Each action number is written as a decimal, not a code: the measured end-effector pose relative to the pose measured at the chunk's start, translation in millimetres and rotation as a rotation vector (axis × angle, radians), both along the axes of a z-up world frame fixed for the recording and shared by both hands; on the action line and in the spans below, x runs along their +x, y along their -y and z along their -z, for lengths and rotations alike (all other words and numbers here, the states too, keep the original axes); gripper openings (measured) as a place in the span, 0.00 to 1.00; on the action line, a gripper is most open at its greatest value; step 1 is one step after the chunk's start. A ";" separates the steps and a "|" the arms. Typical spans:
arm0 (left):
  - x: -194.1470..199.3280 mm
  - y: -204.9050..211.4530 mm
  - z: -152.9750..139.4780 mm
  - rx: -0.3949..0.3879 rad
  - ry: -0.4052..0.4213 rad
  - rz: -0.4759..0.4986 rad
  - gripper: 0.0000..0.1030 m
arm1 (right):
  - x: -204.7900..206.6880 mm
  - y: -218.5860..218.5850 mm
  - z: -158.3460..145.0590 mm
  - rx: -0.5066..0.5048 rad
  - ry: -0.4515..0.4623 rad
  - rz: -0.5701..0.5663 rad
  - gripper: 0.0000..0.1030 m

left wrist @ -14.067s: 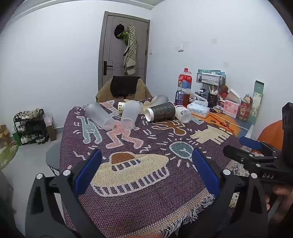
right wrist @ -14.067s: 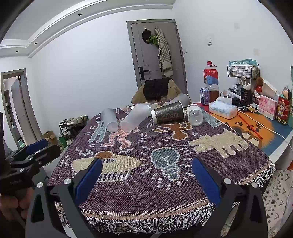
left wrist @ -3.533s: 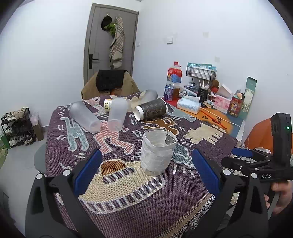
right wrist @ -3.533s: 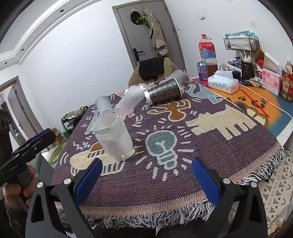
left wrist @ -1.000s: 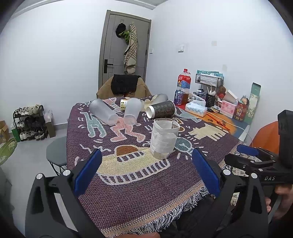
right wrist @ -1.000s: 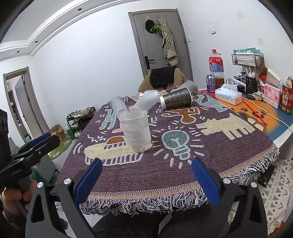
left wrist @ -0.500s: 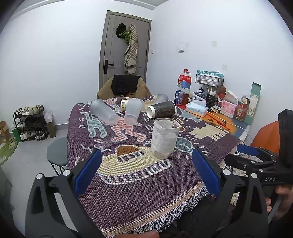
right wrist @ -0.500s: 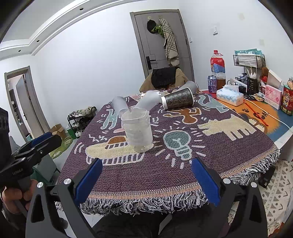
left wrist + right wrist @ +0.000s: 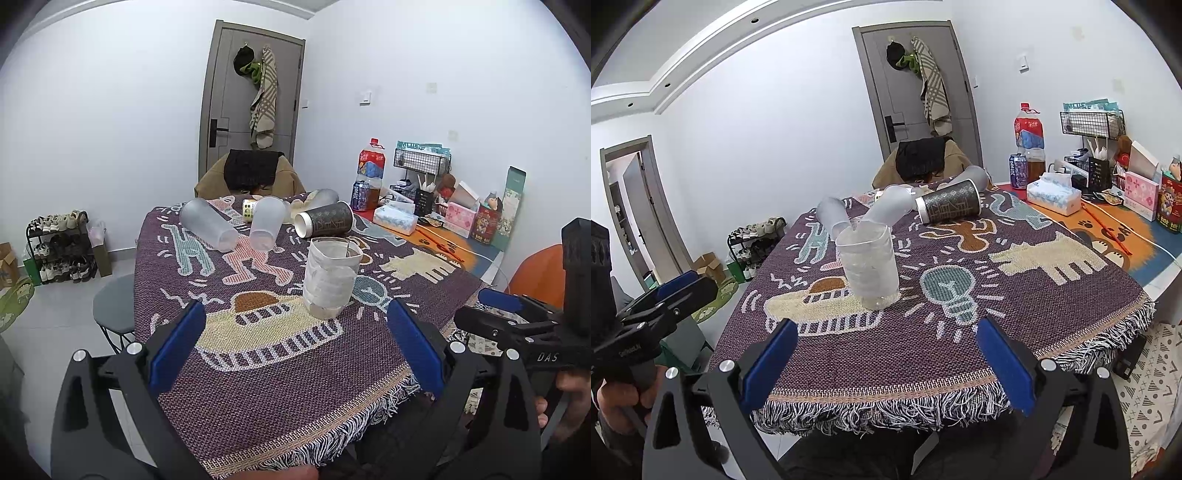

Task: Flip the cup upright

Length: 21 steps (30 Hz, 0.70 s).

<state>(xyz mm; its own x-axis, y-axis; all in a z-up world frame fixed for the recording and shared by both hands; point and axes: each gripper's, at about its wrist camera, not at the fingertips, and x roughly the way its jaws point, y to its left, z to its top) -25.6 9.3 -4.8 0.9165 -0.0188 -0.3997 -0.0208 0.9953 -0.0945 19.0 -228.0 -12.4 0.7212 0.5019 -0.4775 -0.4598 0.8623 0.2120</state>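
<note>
A clear plastic cup [image 9: 331, 280] stands upright, mouth up, on the patterned purple tablecloth [image 9: 258, 369] near the table's middle; it also shows in the right wrist view [image 9: 868, 267]. My left gripper [image 9: 295, 349] is open and empty, held back over the near table edge. My right gripper [image 9: 884, 363] is open and empty, also back at the fringed near edge. Each gripper shows at the side of the other's view: the right one [image 9: 517, 317], the left one [image 9: 665, 295].
Two frosted cups [image 9: 208, 224] [image 9: 266, 222], a dark paper cup [image 9: 325, 224] and another frosted cup [image 9: 323, 196] lie on their sides at the far end. Bottles [image 9: 370, 171], a tissue box [image 9: 395, 219] and boxes crowd the right. A chair [image 9: 251, 173] stands behind, a stool [image 9: 114, 306] at the left.
Both grippers have drawn back a little from the upright cup. The cup has stayed standing in the same place. Earlier it lay at the far end with the others.
</note>
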 end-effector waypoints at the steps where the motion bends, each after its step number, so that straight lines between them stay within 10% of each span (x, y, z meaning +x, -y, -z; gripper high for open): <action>1: 0.0 -0.2 0.1 -0.001 0.001 0.000 0.95 | 0.0 0.0 0.0 -0.001 0.001 0.001 0.93; 21: 0.1 2.9 5.4 0.005 -0.006 0.002 0.95 | 3.0 -2.8 6.1 -0.016 -0.014 0.002 0.93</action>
